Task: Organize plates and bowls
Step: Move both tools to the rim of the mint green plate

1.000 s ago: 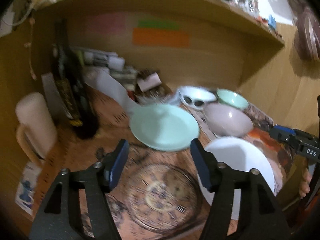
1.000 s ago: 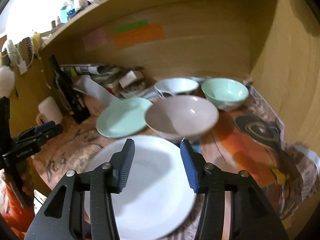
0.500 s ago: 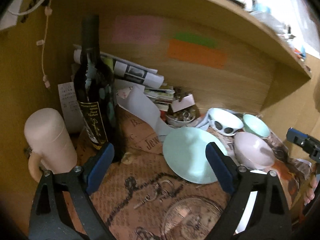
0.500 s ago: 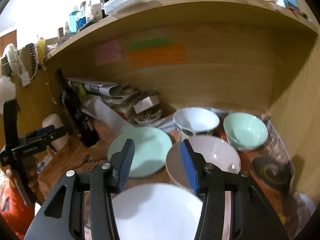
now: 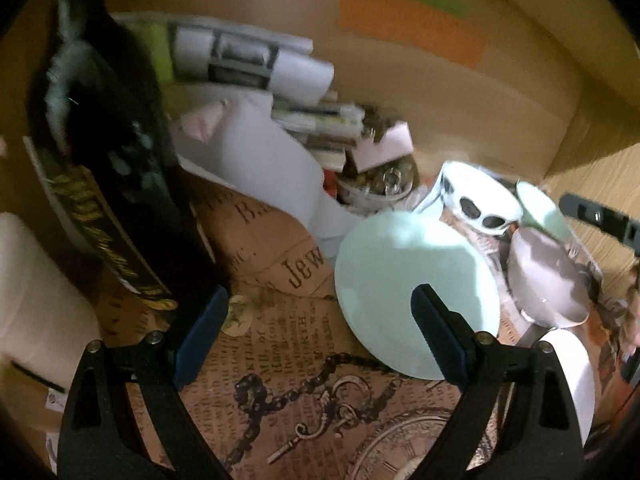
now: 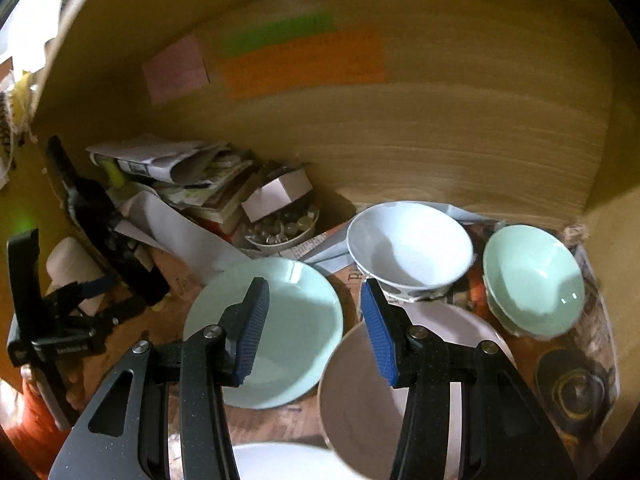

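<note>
Left wrist view: two plates counted, a mint plate [image 5: 404, 280] lying flat on the printed paper covering [image 5: 280, 344] and a white plate [image 5: 576, 372] at the right edge, partly cut off; three bowls counted beyond them, a spotted white bowl [image 5: 480, 200], a mint bowl [image 5: 540, 210] behind it and a grey-pink bowl [image 5: 548, 280] nearest the white plate. A dark bottle [image 5: 108, 168] stands at the left, close to one blue pad, with a cream mug [image 5: 36, 292] further left; rolled papers [image 5: 256, 60] and a small dish of trinkets [image 5: 380, 184] crowd the back wall. The left gripper [image 5: 316, 320] stands wide apart over the covering, holding nothing; its right finger overlaps the mint plate's near edge in the frame, contact not determinable. Right wrist view: same count, with the mint plate [image 6: 296, 320] left of centre, the grey-pink bowl [image 6: 368, 396] directly under the right finger, the white bowl [image 6: 408, 248] and mint bowl [image 6: 532, 280] behind, and the white plate's rim [image 6: 280, 460] at the bottom edge. Three coloured notes [image 6: 280, 60] are stuck to the wooden back panel. The right gripper [image 6: 316, 328] is moderately parted and empty, hovering above the gap between mint plate and grey-pink bowl.
</note>
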